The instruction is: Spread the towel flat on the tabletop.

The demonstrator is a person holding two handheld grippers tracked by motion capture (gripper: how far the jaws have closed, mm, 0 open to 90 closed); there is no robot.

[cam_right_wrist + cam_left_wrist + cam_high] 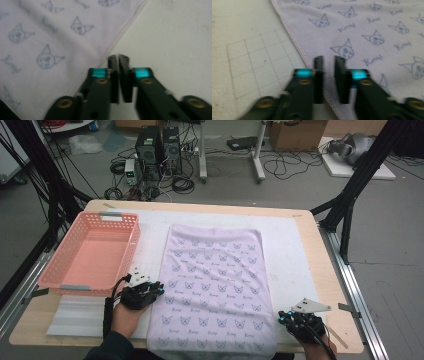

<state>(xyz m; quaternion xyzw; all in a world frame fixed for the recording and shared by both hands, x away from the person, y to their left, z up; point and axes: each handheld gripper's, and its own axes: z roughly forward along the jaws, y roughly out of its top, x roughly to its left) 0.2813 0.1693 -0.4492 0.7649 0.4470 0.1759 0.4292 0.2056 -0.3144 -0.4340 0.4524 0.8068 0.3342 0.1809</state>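
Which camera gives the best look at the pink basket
The high view. There the pink basket shows whole, sitting on the table left of the printed towel, beyond the left gripper. The left and right gripper views look at the towel's hemmed edges and the white mat instead.

Pink plastic basket [90, 252]: far-left part of wooden table [320, 250], grey handle strips on near and far rims, interior bare. White mat [295, 255]: covers most of tabletop; faint square grid lines seen in left gripper view [252, 62]. Floor beyond table: two black computer towers [159, 150] side by side, tangled cables [182, 184] around them, white desk legs [259, 155], cardboard box [297, 135]. Black frame struts [357, 180] rise at right.
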